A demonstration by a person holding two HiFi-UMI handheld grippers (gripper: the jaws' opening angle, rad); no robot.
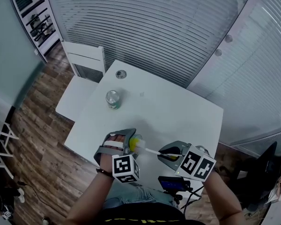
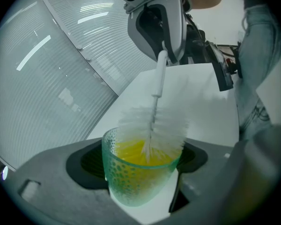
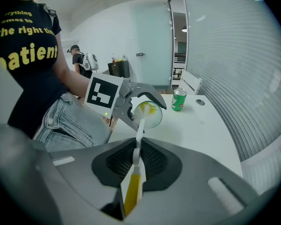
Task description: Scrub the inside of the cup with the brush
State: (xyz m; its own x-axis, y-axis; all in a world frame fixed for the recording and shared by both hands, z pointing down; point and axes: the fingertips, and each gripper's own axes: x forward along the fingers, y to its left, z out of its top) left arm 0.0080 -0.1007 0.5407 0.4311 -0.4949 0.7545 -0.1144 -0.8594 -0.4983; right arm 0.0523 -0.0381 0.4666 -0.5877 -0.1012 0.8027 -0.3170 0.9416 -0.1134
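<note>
Pale green and dimpled, a translucent tumbler-shaped cup (image 2: 131,184) with a yellow tint inside is clamped across its wall by the left hand-held gripper (image 2: 143,165). It is held off the white bench (image 1: 178,111), over the near edge, with its mouth tipped toward the other hand. A white-bristled bottle brush (image 2: 154,128) with a thin white stem and a yellow handle is gripped by the right hand-held gripper (image 3: 136,156), whose jaws are drawn in narrow on the handle just where yellow meets white. The bristle head is seen partly sunk in the cup's mouth, its lower half inside and its upper tufts standing above the rim.

The scrubbing appears to be under way but shallow: the base of the cup is probably not yet reached. The step would be done best if the stem were kept in line with the cup's axis and pushed deeper, then twisted and drawn in and out so that wall and base are both swept. Side pressure should be kept light, since the slim stem is likely to bend and the cup could be levered out of its grip. A green drinks can (image 1: 113,99) is left standing well apart, farther back on the bench.
</note>
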